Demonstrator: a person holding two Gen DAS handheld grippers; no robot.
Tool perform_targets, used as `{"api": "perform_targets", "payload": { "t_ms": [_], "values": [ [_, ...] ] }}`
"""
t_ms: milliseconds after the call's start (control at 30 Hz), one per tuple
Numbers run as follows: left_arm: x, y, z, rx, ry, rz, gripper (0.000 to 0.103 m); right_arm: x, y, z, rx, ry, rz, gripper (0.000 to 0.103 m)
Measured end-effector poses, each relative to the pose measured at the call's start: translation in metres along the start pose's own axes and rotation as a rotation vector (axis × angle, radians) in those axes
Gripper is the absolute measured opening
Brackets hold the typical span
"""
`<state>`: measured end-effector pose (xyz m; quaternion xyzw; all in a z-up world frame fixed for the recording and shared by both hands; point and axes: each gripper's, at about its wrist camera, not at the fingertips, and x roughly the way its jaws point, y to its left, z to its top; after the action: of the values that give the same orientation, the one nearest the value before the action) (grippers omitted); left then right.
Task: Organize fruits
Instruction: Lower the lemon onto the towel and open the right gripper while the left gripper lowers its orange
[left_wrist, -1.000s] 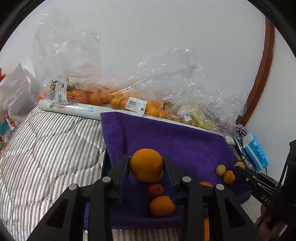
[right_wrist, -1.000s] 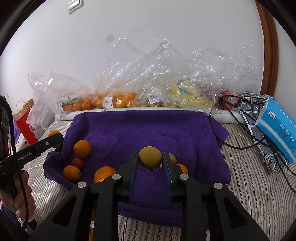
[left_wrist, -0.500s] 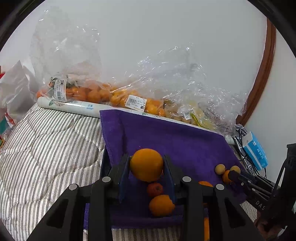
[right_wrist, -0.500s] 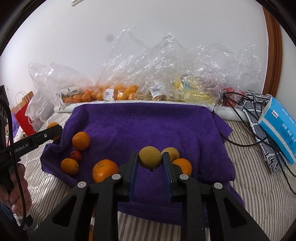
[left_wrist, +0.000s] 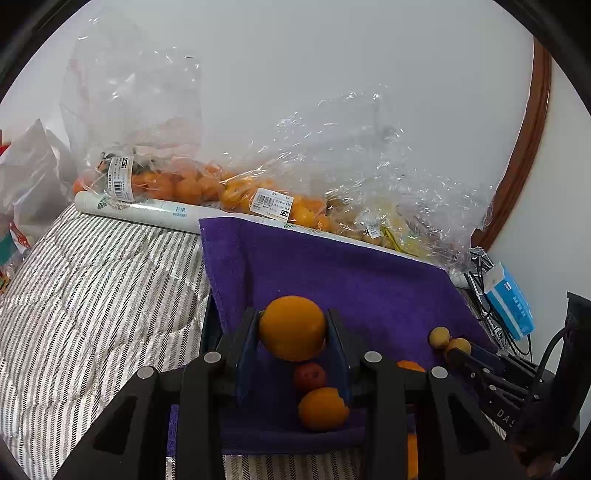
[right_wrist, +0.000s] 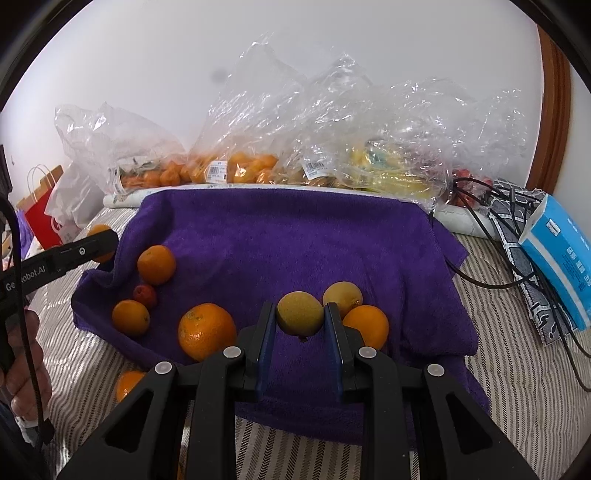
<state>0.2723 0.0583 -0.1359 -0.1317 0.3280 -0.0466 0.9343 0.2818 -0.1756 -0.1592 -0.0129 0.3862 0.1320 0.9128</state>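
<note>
My left gripper (left_wrist: 291, 328) is shut on a large orange (left_wrist: 291, 326) and holds it above the purple towel's (left_wrist: 351, 280) left front edge. Under it lie a small red fruit (left_wrist: 309, 376) and an orange (left_wrist: 322, 408). My right gripper (right_wrist: 300, 314) is shut on a yellow-green lemon (right_wrist: 300, 313) just above the purple towel (right_wrist: 288, 236), next to a yellow fruit (right_wrist: 343, 293) and an orange (right_wrist: 365, 325). Several oranges (right_wrist: 207, 330) and a small red fruit (right_wrist: 144, 294) lie at the towel's left. The left gripper (right_wrist: 92, 247) shows at the left edge.
Clear plastic bags of oranges (left_wrist: 177, 184) and yellow fruit (right_wrist: 376, 173) line the wall behind the towel. A blue tissue pack (right_wrist: 561, 258) and black cables (right_wrist: 491, 280) lie at the right. One orange (right_wrist: 127, 384) lies on the striped bedding (left_wrist: 92, 295). A red paper bag (right_wrist: 44, 218) stands at the left.
Both views have pushed slightly forward and down toward the towel. The right gripper with the lemon has come close beside the yellow fruit and orange. Both grips are unchanged.
</note>
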Motion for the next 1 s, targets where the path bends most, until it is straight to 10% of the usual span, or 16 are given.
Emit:
{"api": "perform_targets", "payload": {
  "t_ms": [1000],
  "values": [
    [0.004,0.003,-0.001,-0.030,0.034,-0.046,0.034,0.018,0.002,-0.007,-0.029,0.097,-0.016,0.026]
  ]
}}
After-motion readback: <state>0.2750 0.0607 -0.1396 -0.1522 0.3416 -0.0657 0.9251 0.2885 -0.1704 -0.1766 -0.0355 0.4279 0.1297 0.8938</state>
